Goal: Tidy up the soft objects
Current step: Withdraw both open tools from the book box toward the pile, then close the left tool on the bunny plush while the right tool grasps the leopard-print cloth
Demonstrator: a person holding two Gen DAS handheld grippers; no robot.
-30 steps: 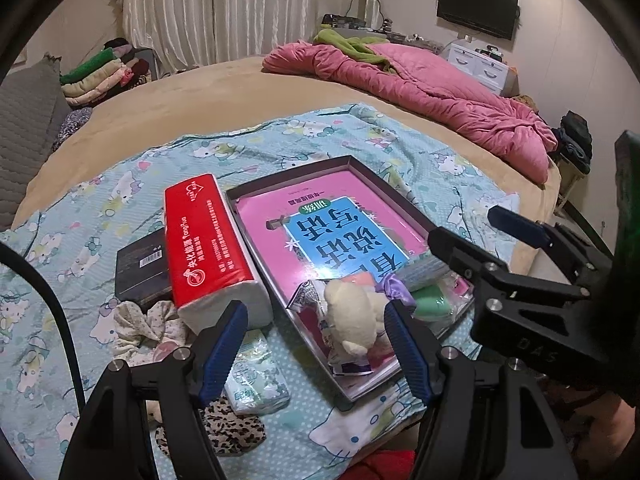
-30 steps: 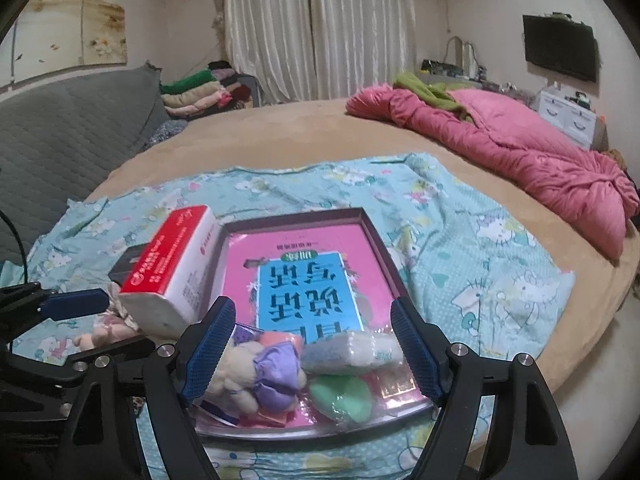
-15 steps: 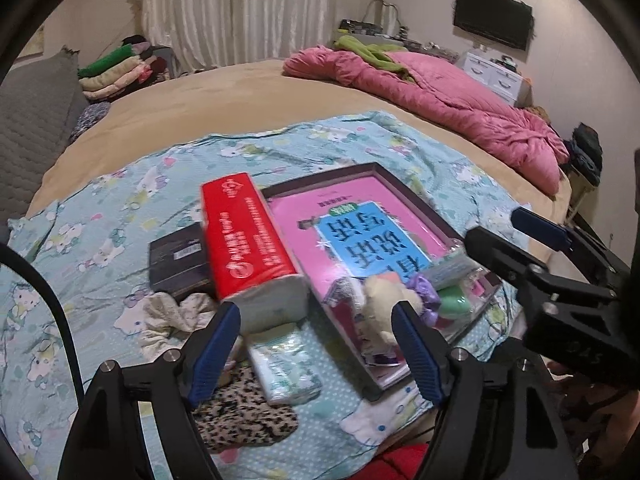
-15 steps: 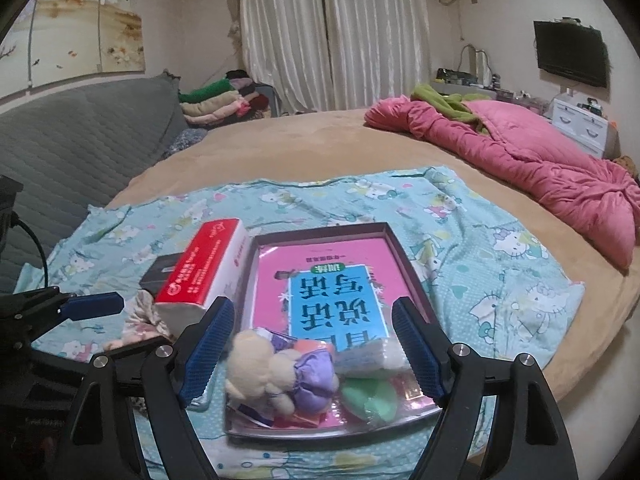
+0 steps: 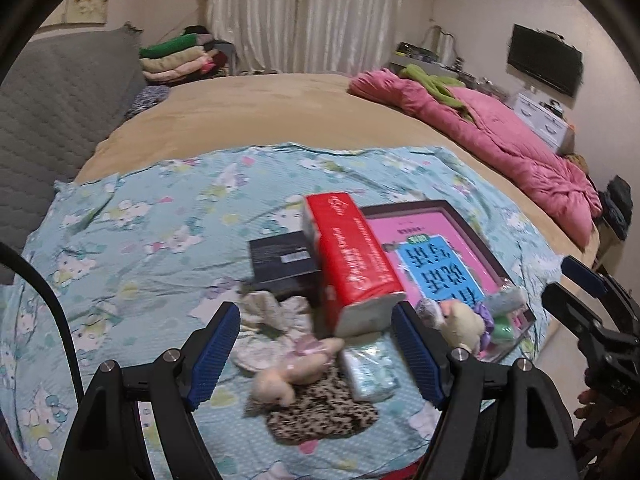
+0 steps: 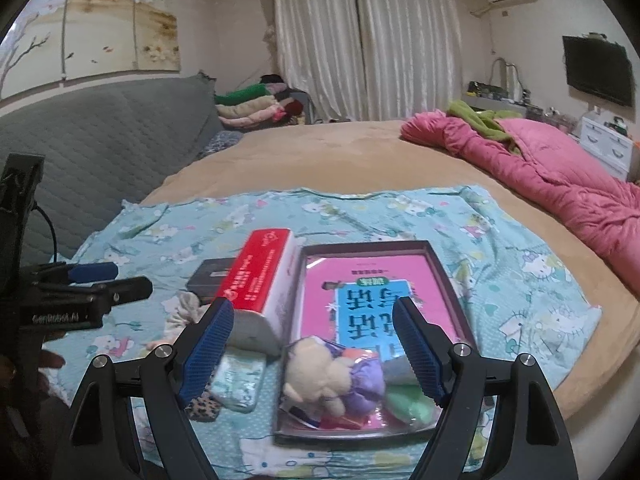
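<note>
A: What is being shown in the left wrist view?

B: The left gripper (image 5: 316, 350) is being held with jaws spread wide, nothing between them. A red tissue pack (image 5: 350, 258) is lying on the cartoon sheet (image 5: 152, 216), its long axis running from 11 to 5 o'clock. A plush toy (image 5: 294, 372) is lying at 6 o'clock of it.

A: And the right wrist view?

B: The right gripper (image 6: 314, 350) is likewise being held agape and empty. A beige plush (image 6: 320, 372) is resting in the tray (image 6: 442, 270) at its 6 o'clock end.
</note>
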